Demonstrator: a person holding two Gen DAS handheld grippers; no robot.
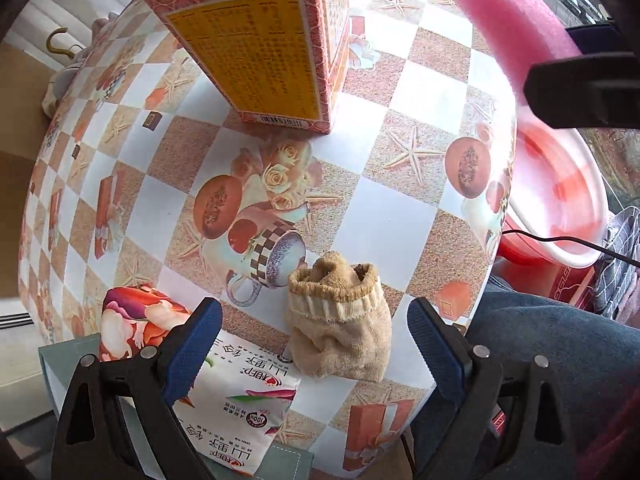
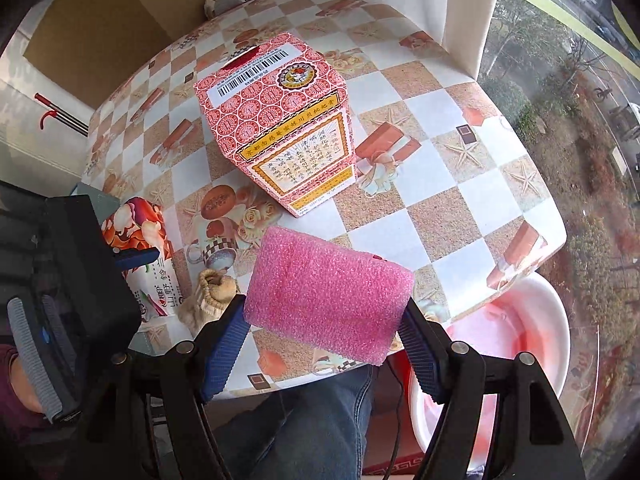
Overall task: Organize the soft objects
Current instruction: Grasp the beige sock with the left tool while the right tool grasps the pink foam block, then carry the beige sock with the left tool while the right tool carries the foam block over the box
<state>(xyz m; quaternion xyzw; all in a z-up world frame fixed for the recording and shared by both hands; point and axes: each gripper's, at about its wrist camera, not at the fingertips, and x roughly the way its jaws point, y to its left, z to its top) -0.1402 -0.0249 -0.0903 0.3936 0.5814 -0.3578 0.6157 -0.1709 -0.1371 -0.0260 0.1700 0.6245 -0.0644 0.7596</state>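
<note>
Right claw (image 2: 322, 322) clamping pink foam (image 2: 328, 300); left claw (image 1: 316, 344) agape astride sock (image 1: 340, 328), red box (image 1: 256, 40) beyond.

We've got the box (image 2: 280, 128) standing mid-table (image 2: 460, 208), the sock (image 1: 340, 328) by the near edge with the packet (image 1: 240, 392) just left of it, and the basin (image 2: 520, 340) below the table's right edge.

The tablecloth (image 2: 472, 216) is checked in white and sandy tan, printed with starfish, roses, orange gifts and a checkered cup. Toward its far edge stands a red-and-white medallion-patterned box (image 2: 280, 120) with yellow panels; near the near edge lie a beige sock (image 1: 340, 320) and a white packet (image 1: 236, 404) with red flowers. The foam block (image 2: 326, 304) is pink, the basin (image 2: 520, 344) white and red.
</note>
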